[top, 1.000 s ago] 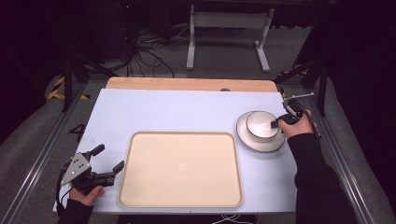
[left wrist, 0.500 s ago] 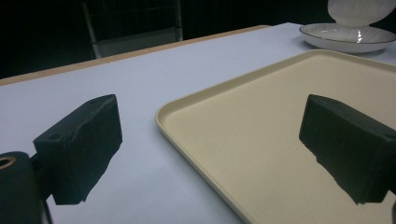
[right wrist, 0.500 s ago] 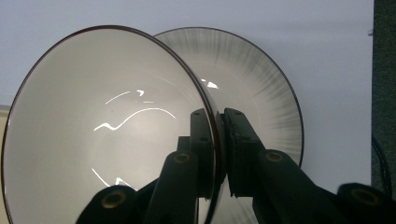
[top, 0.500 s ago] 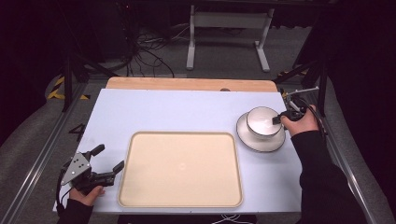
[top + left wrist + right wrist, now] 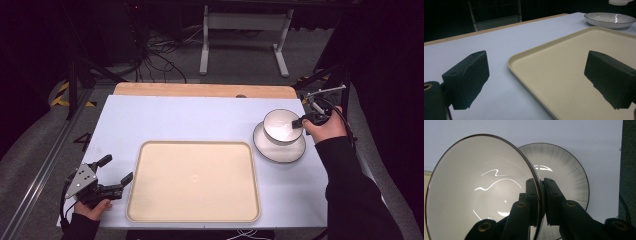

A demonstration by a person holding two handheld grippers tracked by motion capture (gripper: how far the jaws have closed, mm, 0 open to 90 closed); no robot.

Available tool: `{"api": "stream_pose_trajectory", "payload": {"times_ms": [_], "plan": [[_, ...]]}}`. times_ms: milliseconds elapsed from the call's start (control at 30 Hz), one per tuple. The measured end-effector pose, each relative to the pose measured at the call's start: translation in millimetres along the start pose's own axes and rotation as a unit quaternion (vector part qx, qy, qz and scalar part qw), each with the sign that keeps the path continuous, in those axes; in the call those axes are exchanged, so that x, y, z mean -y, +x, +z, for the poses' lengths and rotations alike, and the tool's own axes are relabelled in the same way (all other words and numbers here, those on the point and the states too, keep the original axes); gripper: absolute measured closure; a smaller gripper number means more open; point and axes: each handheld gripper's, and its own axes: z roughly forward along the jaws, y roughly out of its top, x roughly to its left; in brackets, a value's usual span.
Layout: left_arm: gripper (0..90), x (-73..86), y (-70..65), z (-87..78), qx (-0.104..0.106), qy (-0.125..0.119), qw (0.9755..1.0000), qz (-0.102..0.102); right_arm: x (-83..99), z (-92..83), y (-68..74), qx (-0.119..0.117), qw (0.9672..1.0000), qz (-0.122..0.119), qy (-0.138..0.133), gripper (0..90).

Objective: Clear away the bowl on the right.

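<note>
A white bowl (image 5: 281,125) with a dark rim hangs a little above a white plate (image 5: 280,147) at the table's right. My right gripper (image 5: 300,122) is shut on the bowl's right rim. In the right gripper view the jaws pinch the rim of the bowl (image 5: 481,192), and the plate (image 5: 564,170) lies below and behind it. A beige tray (image 5: 195,180) lies at the table's middle front. My left gripper (image 5: 116,175) stands open at the front left, just left of the tray (image 5: 564,72), with nothing between its fingers.
The table is white with a wooden strip (image 5: 200,90) along its far edge. A metal stand (image 5: 240,30) and cables (image 5: 155,60) are on the floor beyond. A rail (image 5: 40,165) runs along the left side.
The right gripper has lifted the bowl up off the plate. The left gripper has stayed in place.
</note>
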Motion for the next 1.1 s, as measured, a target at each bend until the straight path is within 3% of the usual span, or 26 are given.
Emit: {"api": "stream_pose_trajectory", "payload": {"times_ms": [533, 1100], "plan": [[6.7, 0.1, 0.2, 0.0, 0.000, -0.001, 1.0000, 0.000, 2.8, -6.0, 45.4, -0.038, 0.9983, -0.045, 0.002, 82.5], [6.7, 0.1, 0.2, -1.0, 0.001, 0.001, 1.0000, 0.001, 5.7, -3.6, 97.4, -0.095, 0.9917, -0.085, 0.013, 82.4]]}}
